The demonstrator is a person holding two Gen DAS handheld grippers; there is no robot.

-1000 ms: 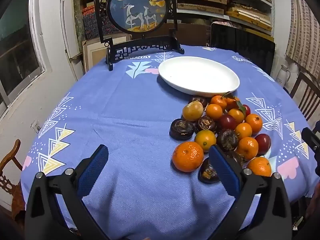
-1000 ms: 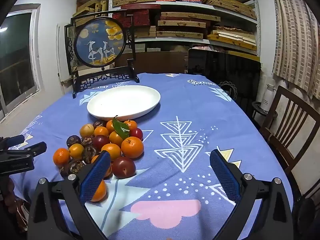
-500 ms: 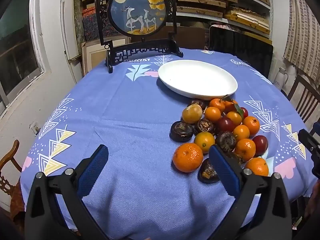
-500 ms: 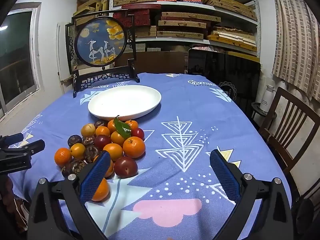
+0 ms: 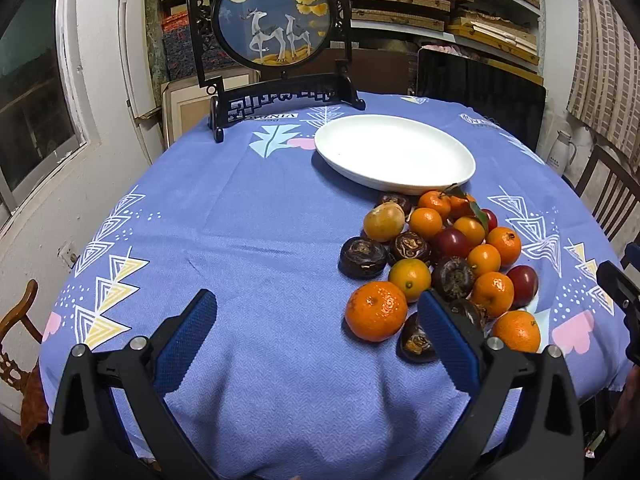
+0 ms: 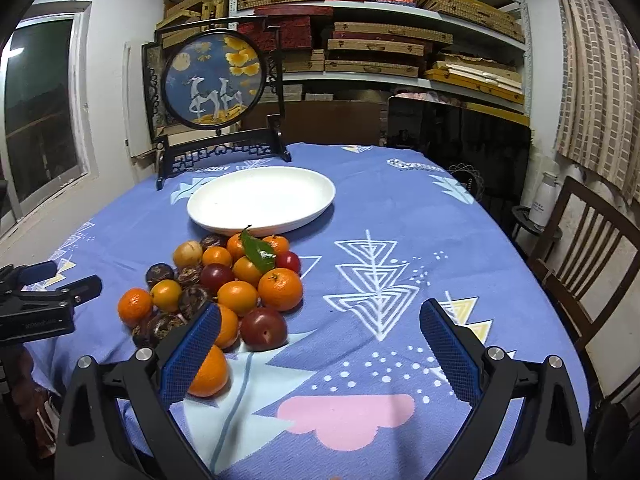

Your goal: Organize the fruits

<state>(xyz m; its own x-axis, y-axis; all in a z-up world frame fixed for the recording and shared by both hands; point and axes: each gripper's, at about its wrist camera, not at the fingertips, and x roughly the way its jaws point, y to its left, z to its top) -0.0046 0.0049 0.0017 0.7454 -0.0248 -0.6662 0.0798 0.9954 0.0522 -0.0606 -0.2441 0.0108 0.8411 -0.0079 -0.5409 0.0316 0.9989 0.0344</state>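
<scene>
Your table (image 5: pixel 248 240), under its blue patterned cloth, has plenty of bare room on the left half and along the right side beyond the triangle print; the near edge drops away just below both tools, so mind fruit rolling toward you. At the far edge stands a framed round deer picture (image 5: pixel 276 24), just behind the plate.

The white plate (image 5: pixel 394 158) holds nothing, so by my reading the sorting has not begun: everything is left to do. The fruit pile (image 5: pixel 440 256) sits on the cloth with its far side at the plate's near rim, oranges, dark red plums and brown wrinkled fruits all mixed and touching.

Your left gripper (image 5: pixel 316 334) is spread wide and holds nothing, its right finger overlapping the pile's near edge beside the big orange (image 5: pixel 376 310). Your right gripper (image 6: pixel 320 346) is likewise wide apart and unloaded, its left finger in front of a near orange (image 6: pixel 210 376), with a plum (image 6: pixel 264 328) just beyond.
</scene>
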